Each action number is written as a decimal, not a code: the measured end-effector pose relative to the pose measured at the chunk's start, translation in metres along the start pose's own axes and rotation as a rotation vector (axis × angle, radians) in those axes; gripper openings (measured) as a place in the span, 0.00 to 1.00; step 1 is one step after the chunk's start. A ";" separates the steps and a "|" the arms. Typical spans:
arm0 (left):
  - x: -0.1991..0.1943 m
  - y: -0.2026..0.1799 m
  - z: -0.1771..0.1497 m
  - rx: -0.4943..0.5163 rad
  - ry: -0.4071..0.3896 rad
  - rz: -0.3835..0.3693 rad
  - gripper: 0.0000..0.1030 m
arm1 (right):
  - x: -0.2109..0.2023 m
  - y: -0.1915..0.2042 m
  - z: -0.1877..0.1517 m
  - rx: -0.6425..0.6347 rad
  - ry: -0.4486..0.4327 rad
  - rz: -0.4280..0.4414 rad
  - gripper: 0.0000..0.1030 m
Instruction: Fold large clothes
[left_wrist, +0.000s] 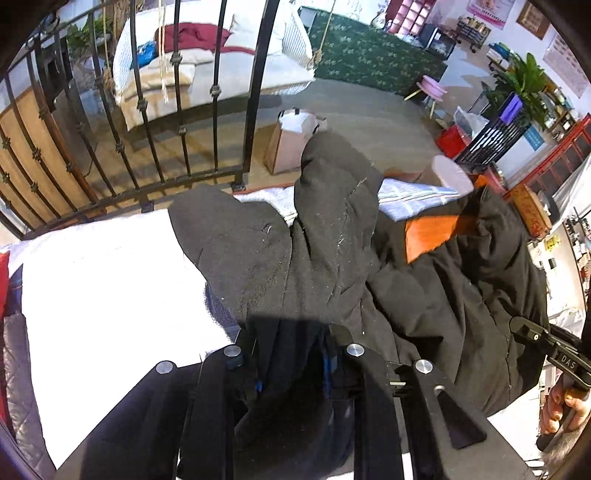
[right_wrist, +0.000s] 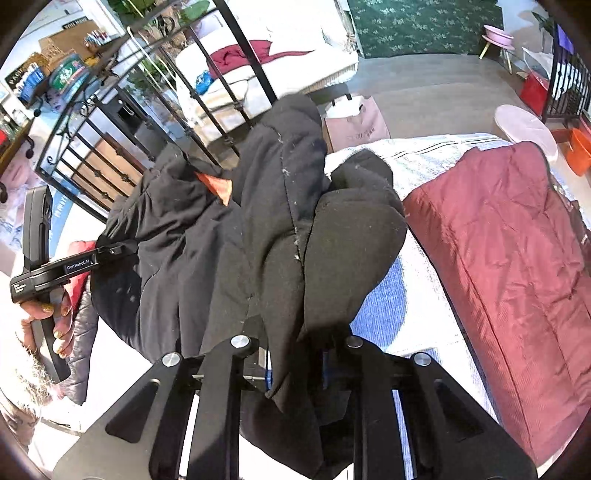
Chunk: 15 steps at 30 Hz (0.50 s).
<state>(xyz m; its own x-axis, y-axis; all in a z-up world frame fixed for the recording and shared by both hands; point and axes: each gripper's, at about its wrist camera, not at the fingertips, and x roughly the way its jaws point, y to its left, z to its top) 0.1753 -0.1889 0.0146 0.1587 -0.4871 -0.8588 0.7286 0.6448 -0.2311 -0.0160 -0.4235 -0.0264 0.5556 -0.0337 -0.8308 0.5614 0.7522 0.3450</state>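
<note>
Jaws of both grippers (left_wrist: 291, 354) (right_wrist: 295, 354) apparently pinch black coat (left_wrist: 332, 236).

The bulky black quilted cloth coat (left_wrist: 332, 236) looked matt and linty, with a glossy orange lining patch (left_wrist: 432, 232). The maroon quilted cloth jacket (right_wrist: 509, 266) had a soft sheen. The black bed railing (left_wrist: 177, 122) looked like metal.

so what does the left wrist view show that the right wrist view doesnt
Only the left wrist view shows the white pillow beside the coat and a potted plant across the room. Only the right wrist view shows the maroon quilt and a shelf of boxes. Both show the black coat with its orange lining, the iron bed rail, the paper bag, and each claw, left and right, shut on the coat.
</note>
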 end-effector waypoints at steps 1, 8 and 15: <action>-0.009 -0.006 0.002 0.016 -0.018 -0.005 0.19 | -0.011 0.000 -0.005 0.009 -0.011 0.008 0.17; -0.032 -0.084 0.036 0.222 -0.133 -0.039 0.19 | -0.105 -0.007 -0.036 -0.020 -0.136 -0.011 0.17; -0.021 -0.214 0.097 0.409 -0.211 -0.247 0.19 | -0.200 -0.058 -0.038 0.096 -0.360 -0.149 0.16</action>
<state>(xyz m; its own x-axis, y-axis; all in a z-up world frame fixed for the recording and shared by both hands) 0.0805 -0.3740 0.1264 0.0492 -0.7306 -0.6810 0.9553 0.2335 -0.1815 -0.1830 -0.4353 0.1036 0.6336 -0.3786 -0.6747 0.6972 0.6574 0.2858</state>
